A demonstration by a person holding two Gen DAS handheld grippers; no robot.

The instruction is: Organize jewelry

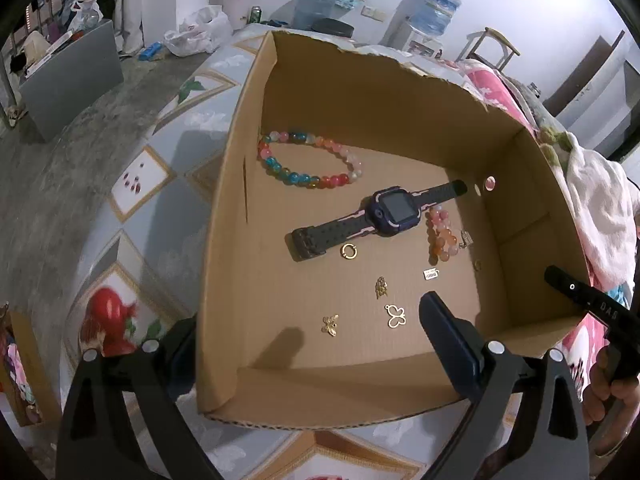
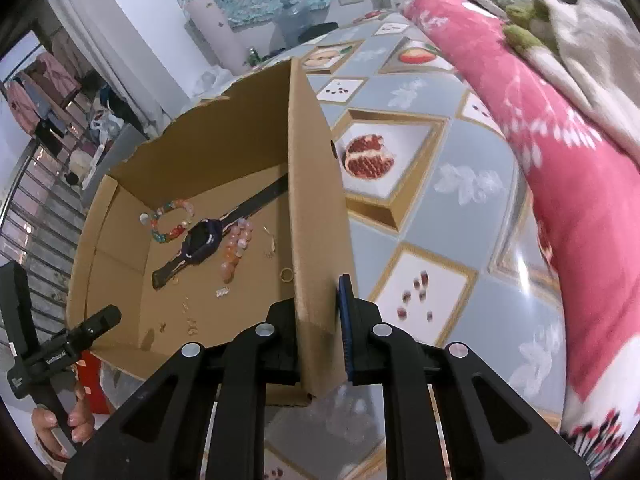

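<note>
My right gripper (image 2: 320, 332) is clamped on the near end of the cardboard box's (image 2: 312, 200) right wall, one finger inside and the blue-padded one outside, pressing the board. My left gripper (image 1: 308, 344) straddles the box's left wall (image 1: 218, 280) near the front corner, one finger outside and one inside; the gap looks wide, so I judge it is not pinching, though the outer finger is mostly hidden behind the wall. The box sits on a fruit-patterned tablecloth (image 2: 440, 208).

I expect the box to be light, but the thin corrugated walls will flex and the torn far rim (image 1: 400, 60) is weak, so holding low near a corner is safest.

On the floor nearest me lie three tiny gold charms: a butterfly (image 1: 330, 325), an outline butterfly (image 1: 396, 316) and a small pendant (image 1: 381, 287). They are flat and slippery, so hard to pinch. Beyond them are a gold ring (image 1: 348, 251) and a small tag (image 1: 431, 274). Further in lies the dark smartwatch (image 1: 384, 212); it is rigid at the case, and its strap is the easy grab. Beside it is a peach bead bracelet (image 1: 442, 236), and farthest back a multicoloured bead bracelet (image 1: 312, 160). Its beads are smooth and liable to roll.
</note>
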